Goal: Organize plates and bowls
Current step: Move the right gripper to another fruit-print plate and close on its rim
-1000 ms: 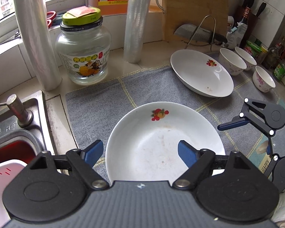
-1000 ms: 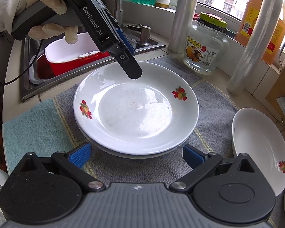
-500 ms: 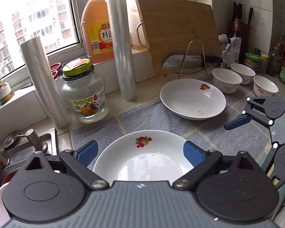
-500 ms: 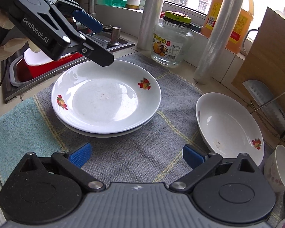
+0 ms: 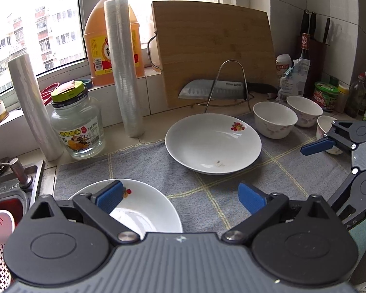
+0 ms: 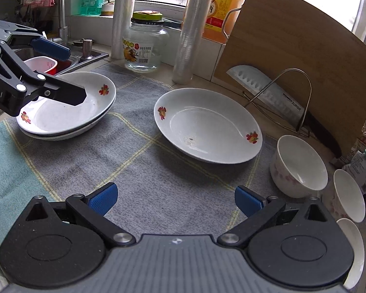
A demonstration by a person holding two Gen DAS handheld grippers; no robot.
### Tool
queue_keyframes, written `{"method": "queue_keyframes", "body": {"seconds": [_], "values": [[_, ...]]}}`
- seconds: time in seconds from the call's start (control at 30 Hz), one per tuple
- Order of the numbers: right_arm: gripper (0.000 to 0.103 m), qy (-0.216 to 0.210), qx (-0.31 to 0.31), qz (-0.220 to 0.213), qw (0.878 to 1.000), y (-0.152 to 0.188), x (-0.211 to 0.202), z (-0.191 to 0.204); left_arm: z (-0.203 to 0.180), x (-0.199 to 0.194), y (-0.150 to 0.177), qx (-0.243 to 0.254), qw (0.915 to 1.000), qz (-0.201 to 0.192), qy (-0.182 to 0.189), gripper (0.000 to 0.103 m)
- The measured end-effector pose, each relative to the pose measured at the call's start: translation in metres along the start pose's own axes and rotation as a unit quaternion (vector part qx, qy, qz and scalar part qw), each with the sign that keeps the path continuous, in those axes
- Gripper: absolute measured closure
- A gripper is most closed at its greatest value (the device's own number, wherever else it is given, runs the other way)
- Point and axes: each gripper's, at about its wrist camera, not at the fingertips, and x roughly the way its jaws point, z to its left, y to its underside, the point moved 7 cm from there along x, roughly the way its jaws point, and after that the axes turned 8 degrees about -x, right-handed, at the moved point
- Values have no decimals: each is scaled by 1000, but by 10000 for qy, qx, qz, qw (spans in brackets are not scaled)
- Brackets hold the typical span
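Two white flowered plates point(image 6: 61, 119) sit stacked on the grey cloth point(image 6: 144, 171) at the left. A third plate point(image 6: 207, 127) lies alone mid-cloth, also in the left wrist view as the plate point(image 5: 213, 144). Three small white bowls point(image 6: 299, 166) stand in a row at the right. My left gripper point(image 5: 180, 196) hovers over the stack's right edge, its jaws opening with nothing between them. From the right wrist view, the left gripper point(image 6: 74, 73) hangs above the stack's far rim. My right gripper point(image 6: 175, 199) is open and empty over bare cloth, short of the lone plate.
Along the back stand a glass jar point(image 5: 76, 127), two film rolls point(image 5: 124, 73), an oil jug point(image 5: 102, 36) and a cutting board point(image 5: 214, 48) with a cleaver point(image 5: 207, 89) on a wire rack. A sink point(image 5: 5, 185) is at left, and bottles point(image 5: 358, 92) crowd the right.
The left gripper has lifted off the stacked plates, widened its jaws and swung right. The right gripper has also pulled back and turned right, bringing the lone plate and bowls into view.
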Motion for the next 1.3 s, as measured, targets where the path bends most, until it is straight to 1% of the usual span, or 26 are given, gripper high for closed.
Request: {"method": "queue_keyframes", "body": {"seconds": [0.17,0.33,0.43,0.57,0.67,0.77,0.97,1.07,1.2,1.3], "values": [[0,-233,-10,-173,9996,20,-13,-35,-34,10,0,-290,9989,-59,-353,3],[0,-442,-225,-347,9982,33,-22,-66,-62,23,7,-580,9959,-97,-687,3],[0,-547,-360,-456,9968,34,-25,-82,-73,33,12,-612,9943,-57,-876,3],[0,-549,-368,-530,9964,33,-27,-95,-78,48,16,-694,9924,28,-1018,3],[0,-580,-265,-559,9964,32,-28,-101,-79,61,17,-695,9928,79,-977,3],[0,-546,-180,-463,9973,31,-24,-103,-81,79,19,-632,9933,229,-939,3],[0,-557,-296,-266,9977,22,-15,-99,-80,108,29,-545,9950,450,-700,3],[0,-568,-309,-165,9978,13,-5,-99,-77,118,30,-411,9954,506,-703,3],[0,-594,-352,-75,9976,-1,8,-97,-68,129,31,-528,9953,596,-549,3],[0,-587,-417,-23,9974,-13,19,-95,-66,134,30,-494,9964,546,-423,3]]}}
